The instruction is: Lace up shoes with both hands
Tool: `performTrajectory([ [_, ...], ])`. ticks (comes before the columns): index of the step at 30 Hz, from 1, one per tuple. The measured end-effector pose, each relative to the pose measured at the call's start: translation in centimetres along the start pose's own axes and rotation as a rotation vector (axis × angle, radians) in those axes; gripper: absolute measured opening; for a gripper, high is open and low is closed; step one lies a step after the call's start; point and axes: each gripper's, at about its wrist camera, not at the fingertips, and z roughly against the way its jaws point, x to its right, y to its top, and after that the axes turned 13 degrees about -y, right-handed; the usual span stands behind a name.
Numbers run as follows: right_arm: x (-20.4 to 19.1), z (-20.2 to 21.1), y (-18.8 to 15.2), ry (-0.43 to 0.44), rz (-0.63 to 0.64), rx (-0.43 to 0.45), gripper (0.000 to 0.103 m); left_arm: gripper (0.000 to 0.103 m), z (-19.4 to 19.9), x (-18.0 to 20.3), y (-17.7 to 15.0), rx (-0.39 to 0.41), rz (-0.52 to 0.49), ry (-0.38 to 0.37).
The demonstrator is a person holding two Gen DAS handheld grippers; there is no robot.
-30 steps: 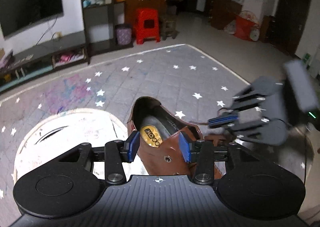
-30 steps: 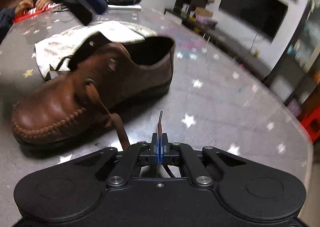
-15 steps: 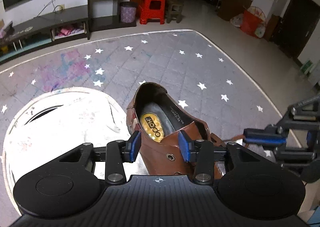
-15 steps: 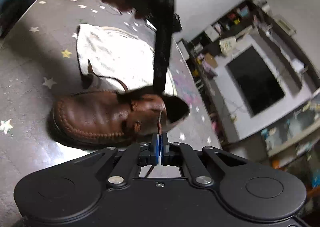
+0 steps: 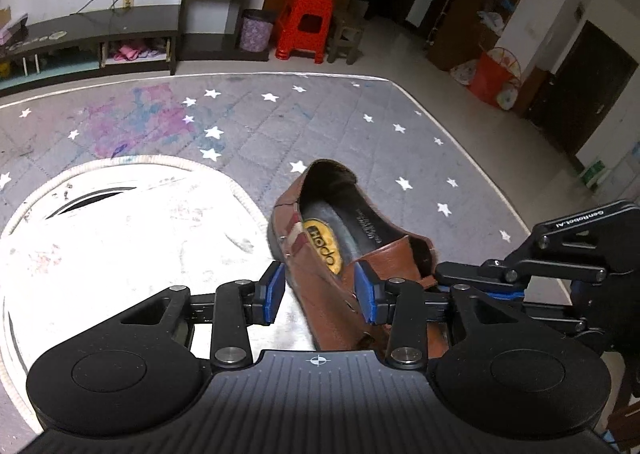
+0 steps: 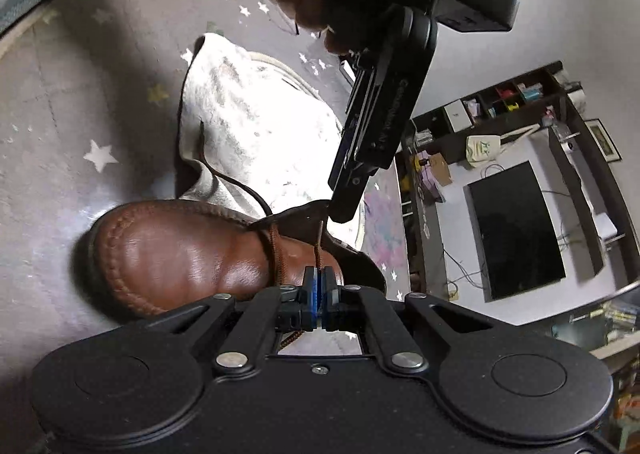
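A brown leather shoe (image 5: 320, 274) lies on the grey star-patterned mat, its opening facing away, and shows toe-first in the right wrist view (image 6: 180, 254). My left gripper (image 5: 320, 292) is open with the shoe's eyelet flap between its blue pads, which do not press it; it also shows in the right wrist view (image 6: 348, 190) from the side. My right gripper (image 6: 319, 296) is shut on the brown lace (image 6: 318, 250), whose tip points up toward the flap. In the left wrist view the right gripper (image 5: 452, 278) sits at the shoe's right side. The lace's other end (image 6: 224, 178) trails over the cloth.
A white round cloth (image 5: 120, 238) lies left of the shoe on the mat (image 5: 280, 126). The mat's edge (image 5: 460, 150) runs to the right. A red stool (image 5: 306, 24), a TV stand (image 5: 92, 38) and cabinets stand beyond.
The right gripper has swung in over the shoe's toe, carrying the lace tip up to the flap. The left gripper has shifted slightly left around the flap, still open.
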Motion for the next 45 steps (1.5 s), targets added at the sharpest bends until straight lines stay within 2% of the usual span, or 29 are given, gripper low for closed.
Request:
performTrajectory([
  [14, -0.8, -1.7, 0.7, 0.059, 0.113, 0.022, 0.002, 0.04, -0.7, -0.1, 0.1, 0.006, 0.007, -0.017],
  [24, -0.6, -1.5, 1.3, 0.047, 0.119, 0.054, 0.002, 0.041, -0.9, -0.4, 0.0, 0.01, 0.012, -0.02],
  [45, -1.0, -0.5, 0.9, 0.087, 0.176, 0.083, 0.002, 0.041, -0.3, -0.8, -0.2, 0.022, 0.002, -0.027],
])
